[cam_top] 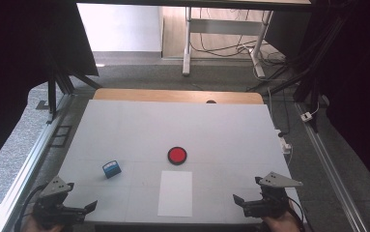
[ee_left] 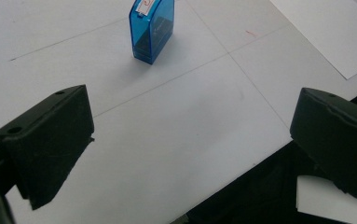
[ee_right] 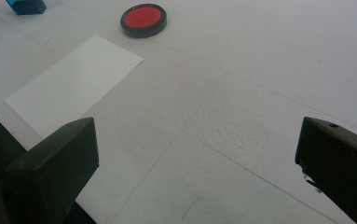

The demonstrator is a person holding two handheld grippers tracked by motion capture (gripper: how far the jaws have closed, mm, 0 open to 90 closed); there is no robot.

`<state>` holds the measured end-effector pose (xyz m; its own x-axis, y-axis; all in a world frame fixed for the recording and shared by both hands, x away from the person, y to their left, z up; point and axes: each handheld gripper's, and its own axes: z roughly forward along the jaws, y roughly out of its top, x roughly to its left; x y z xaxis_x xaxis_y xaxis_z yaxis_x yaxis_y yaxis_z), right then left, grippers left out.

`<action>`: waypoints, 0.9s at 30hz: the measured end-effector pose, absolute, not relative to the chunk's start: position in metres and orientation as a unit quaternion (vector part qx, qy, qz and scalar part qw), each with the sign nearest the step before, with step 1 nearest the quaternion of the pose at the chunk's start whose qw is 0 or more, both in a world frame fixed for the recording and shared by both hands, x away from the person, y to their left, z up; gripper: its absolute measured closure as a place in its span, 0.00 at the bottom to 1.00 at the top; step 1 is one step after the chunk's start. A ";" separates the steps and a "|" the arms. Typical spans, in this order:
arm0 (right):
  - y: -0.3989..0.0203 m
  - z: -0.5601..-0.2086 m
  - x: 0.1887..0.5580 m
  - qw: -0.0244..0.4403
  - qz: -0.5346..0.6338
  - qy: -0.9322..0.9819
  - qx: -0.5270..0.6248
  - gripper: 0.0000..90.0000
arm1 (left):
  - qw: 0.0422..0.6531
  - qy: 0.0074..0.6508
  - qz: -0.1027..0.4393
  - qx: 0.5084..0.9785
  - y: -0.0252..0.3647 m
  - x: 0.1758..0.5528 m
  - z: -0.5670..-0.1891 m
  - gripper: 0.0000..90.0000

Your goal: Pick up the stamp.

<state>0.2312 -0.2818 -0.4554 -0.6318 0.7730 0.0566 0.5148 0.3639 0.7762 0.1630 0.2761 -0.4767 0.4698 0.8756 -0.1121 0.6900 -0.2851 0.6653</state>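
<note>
Partly cropped at the frame's bottom edge, left gripper (cam_top: pixel 78 209) and right gripper (cam_top: pixel 247 199), jaws apart, empty.

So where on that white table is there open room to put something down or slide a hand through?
Most of the table is bare: the whole far half beyond the red disc, and the right side between the disc and the right gripper. The near middle is busier, with the blue box, the disc and the white paper sheet close together. Both grippers, left gripper included, hover open at the near corners.
</note>
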 end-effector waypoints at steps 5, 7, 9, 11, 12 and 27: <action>-0.280 -0.456 0.231 0.165 0.395 0.814 0.392 0.00 | 0.327 0.500 0.136 0.791 0.275 0.165 -0.478 0.00; -0.280 -0.456 0.231 0.165 0.394 0.815 0.391 0.00 | 0.326 0.501 0.134 0.790 0.276 0.165 -0.478 0.00; -0.280 -0.456 0.231 0.165 0.394 0.815 0.391 0.00 | 0.325 0.502 0.135 0.790 0.275 0.165 -0.478 0.00; -0.280 -0.456 0.231 0.165 0.392 0.817 0.390 0.00 | 0.324 0.506 0.132 0.788 0.276 0.166 -0.478 0.00; -0.280 -0.456 0.231 0.166 0.391 0.817 0.390 0.00 | 0.325 0.507 0.133 0.787 0.276 0.166 -0.478 0.00; -0.278 -0.456 0.231 0.165 0.389 0.820 0.386 0.00 | 0.331 0.510 0.145 0.781 0.278 0.166 -0.472 0.00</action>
<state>0.2308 -0.2781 -0.4559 -0.6476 0.7614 0.0303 0.5054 0.3994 0.7649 0.1664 0.2785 -0.4717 0.4388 0.8917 -0.1108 0.7002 -0.2621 0.6641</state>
